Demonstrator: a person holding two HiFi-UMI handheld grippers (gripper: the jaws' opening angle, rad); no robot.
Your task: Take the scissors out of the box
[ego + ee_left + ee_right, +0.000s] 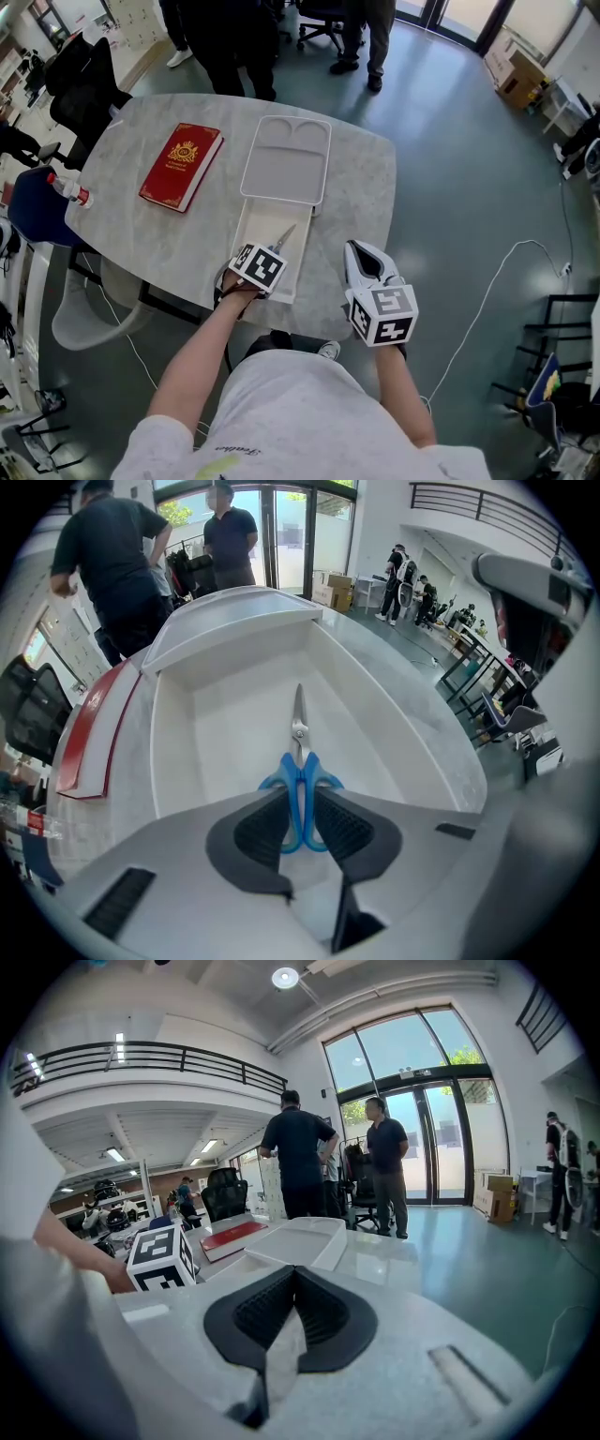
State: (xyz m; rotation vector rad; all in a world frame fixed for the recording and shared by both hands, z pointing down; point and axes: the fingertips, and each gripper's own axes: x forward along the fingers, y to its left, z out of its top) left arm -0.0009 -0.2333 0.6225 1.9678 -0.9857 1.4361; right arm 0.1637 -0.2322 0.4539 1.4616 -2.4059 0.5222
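left claw (300, 803) clamped on the blue plastic handles of the steel-bladed scissors (299, 735), pads pressing both sides. scissors lie inside the open white rectangular box (187, 714), blades pointing away from the claw toward the flipped-open lid (234, 621). right claw (293, 1274) closed on nothing, right of the left claw, outside the box. red hardcover book (181, 166) far left on the pale marbled table (131, 234).

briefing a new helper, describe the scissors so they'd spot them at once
On the pale marble table, right of the red book, lies an open white box. The scissors lie in its tray: blue handles, silver blades, the only colour against plain white.
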